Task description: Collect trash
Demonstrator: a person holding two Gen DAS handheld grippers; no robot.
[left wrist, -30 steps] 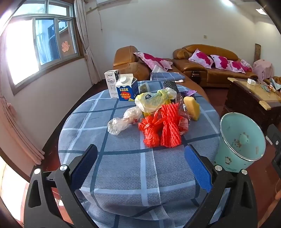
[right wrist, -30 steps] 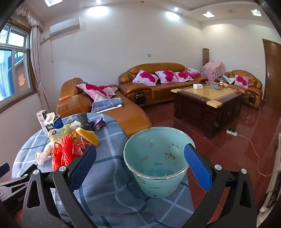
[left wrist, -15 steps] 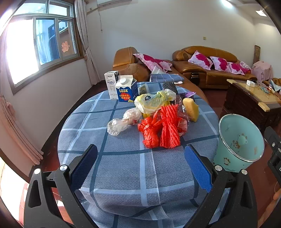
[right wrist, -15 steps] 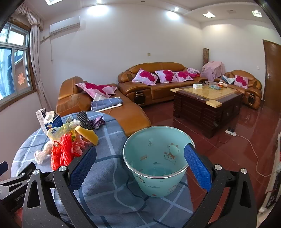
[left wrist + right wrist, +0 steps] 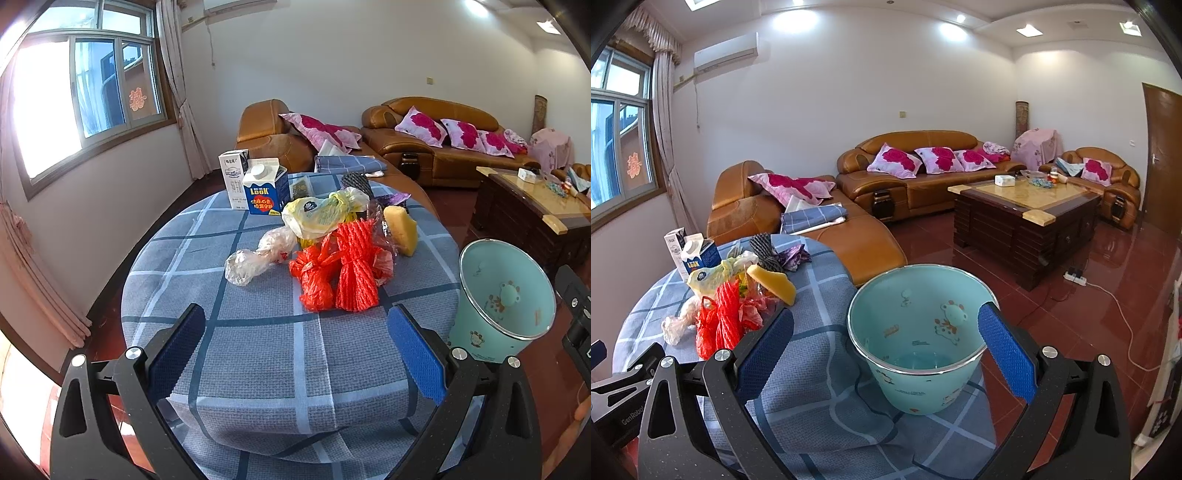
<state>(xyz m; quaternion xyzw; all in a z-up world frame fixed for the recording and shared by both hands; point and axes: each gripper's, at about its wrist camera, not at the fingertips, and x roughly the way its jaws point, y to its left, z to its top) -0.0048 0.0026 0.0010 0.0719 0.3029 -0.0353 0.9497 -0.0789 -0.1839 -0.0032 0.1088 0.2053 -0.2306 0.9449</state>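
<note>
black claw (image 5: 295, 347) frames, blue textured pads (image 5: 176, 349), silver screws

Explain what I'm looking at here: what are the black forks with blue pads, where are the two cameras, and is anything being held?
No robot here: a person carries a hand-held claw in each hand, with a wide-angle camera looking out along each one's two blue-padded fingers. The left view shows the left claw open above a round table with a checked cloth. On it lies a pile of trash: red netting, a red bag, a clear bag, a yellow bag, a sponge and two cartons. The right view shows the right claw open and framing a green bin at the table's edge. Neither claw holds anything.
</note>
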